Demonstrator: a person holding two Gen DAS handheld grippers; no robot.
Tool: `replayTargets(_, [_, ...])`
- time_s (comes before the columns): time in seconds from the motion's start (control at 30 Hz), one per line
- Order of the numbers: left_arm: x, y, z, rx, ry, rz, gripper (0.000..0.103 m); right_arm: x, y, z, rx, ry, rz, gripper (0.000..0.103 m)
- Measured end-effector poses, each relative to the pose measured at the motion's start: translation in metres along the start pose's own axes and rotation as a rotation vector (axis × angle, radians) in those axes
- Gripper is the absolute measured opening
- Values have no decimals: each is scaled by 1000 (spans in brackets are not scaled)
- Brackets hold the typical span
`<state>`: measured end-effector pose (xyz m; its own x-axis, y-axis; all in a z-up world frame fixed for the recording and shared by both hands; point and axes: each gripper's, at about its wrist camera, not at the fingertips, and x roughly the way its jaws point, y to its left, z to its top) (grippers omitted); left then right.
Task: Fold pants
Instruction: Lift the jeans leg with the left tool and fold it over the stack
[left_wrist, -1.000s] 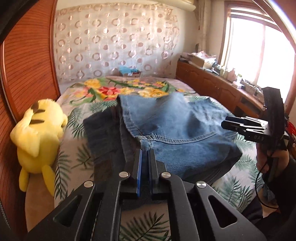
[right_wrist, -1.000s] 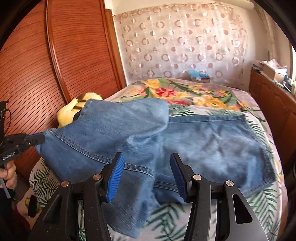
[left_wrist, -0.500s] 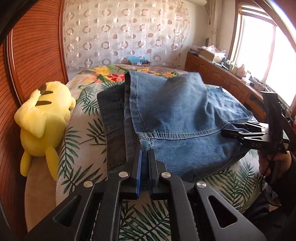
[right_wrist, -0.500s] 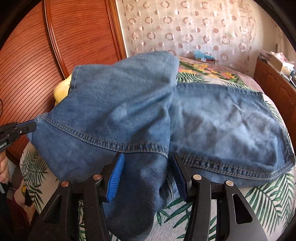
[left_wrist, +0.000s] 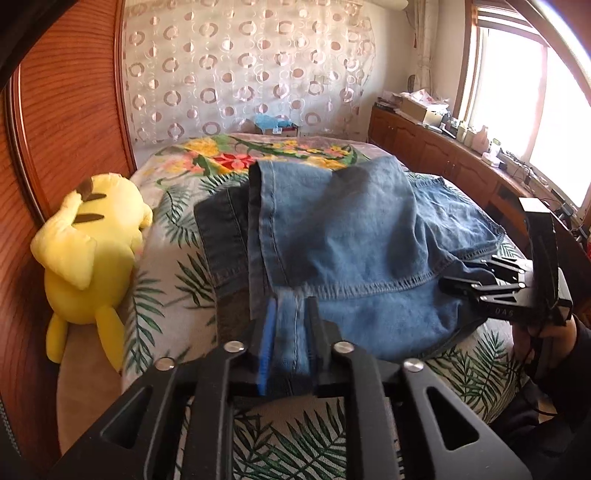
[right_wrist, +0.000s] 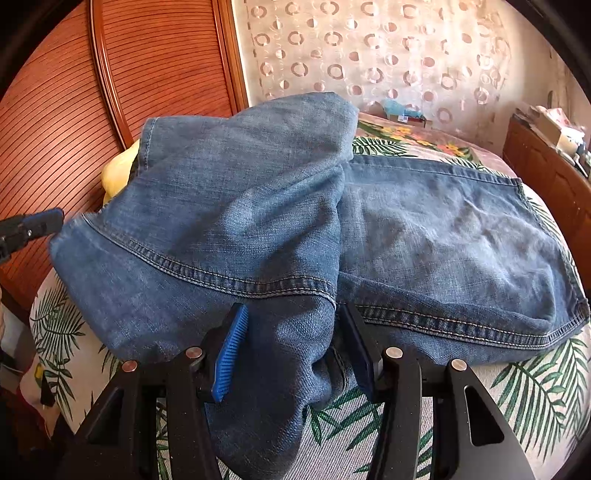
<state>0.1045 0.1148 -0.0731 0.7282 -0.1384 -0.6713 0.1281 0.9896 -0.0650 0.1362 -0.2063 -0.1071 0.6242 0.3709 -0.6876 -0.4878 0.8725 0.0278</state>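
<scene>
- Pants (right_wrist: 258, 229) of blue denim lie on the bed (left_wrist: 170, 266), which serves as the landmark: they cover its near half, with one part folded over the rest and bulging up, not yet flat.
- Judging by the layers, one fold has been laid across; flattening it and at least one more fold appear to be left.
- Plush toy (left_wrist: 88, 251), yellow, lies at the bed's edge against the wooden headboard (left_wrist: 70, 122), beside the pants but apart from them.
- Left gripper (left_wrist: 290, 325), at the bed's near edge, has its jaws opening; a seamed strip of denim runs between them, and the pads no longer seem to press it.
- Right gripper (right_wrist: 291, 347), also at the near edge, stands about half open around a hanging bunch of denim; its pads look clear of the cloth, so it seems to hold nothing.
- Only the left wrist view shows the whole plush toy, the window side of the room, a darker layer at the pile's left edge and the person's hand (left_wrist: 546, 332) holding the right gripper.
- Only the right wrist view shows the flat lower layer reaching toward the bed's window-side edge.
</scene>
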Motion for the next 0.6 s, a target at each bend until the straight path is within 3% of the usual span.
replayTargets(0.1, [-4, 1, 6, 2, -18, 1, 32, -6, 12, -6, -4, -3, -7, 54])
replayTargets(0.13, [-3, 3, 9, 1, -23, 0, 43, -6, 15, -7, -9, -2, -13, 54])
replayTargets(0.17, [-3, 3, 13, 2, -30, 4, 47, -5, 16, -7, -14, -1, -19, 54])
replayTargets(0.5, [42, 5, 39, 36, 30, 28, 48, -6, 23, -8, -27, -1, -34, 54])
replayTargets(0.6, [56, 5, 49, 41, 40, 22, 67, -6, 22, -8, -28, -1, -34, 54])
